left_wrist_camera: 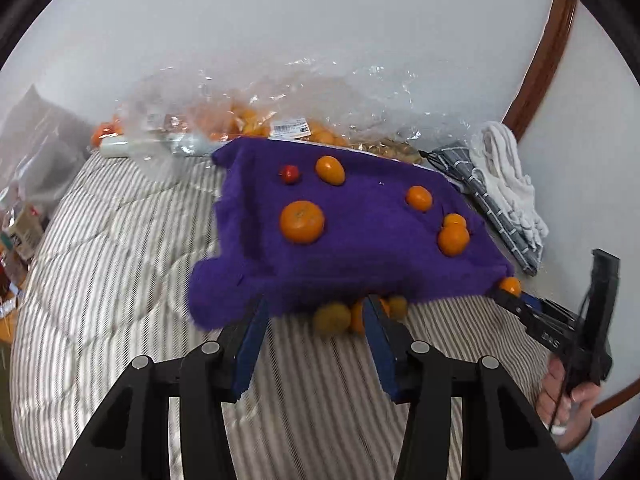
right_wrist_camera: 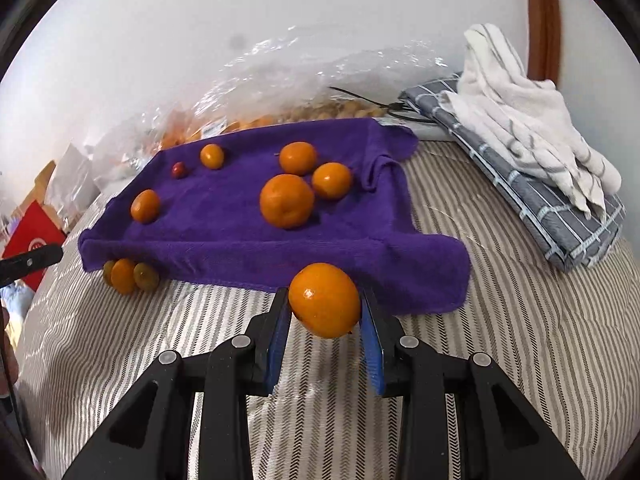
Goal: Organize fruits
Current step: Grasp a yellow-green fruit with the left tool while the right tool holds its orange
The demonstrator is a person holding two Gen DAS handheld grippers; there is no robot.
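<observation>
Right gripper (right_wrist_camera: pixel 325 306): pinching a small orange (right_wrist_camera: pixel 324 300) between blue pads, just off the near edge of the purple towel (right_wrist_camera: pixel 224 236). Risk: round, glossy fruit may squirt out and roll across the striped bedding (right_wrist_camera: pixel 480 340).

Left gripper (left_wrist_camera: pixel 316 316): spread, holding nothing, near three loose fruits (left_wrist_camera: pixel 352 318) tucked at the towel's near edge. Risk: a nudge scatters them.

Towel: six oranges and a red cherry tomato (left_wrist_camera: pixel 289 174) lying apart; soft bed may tip them.
</observation>
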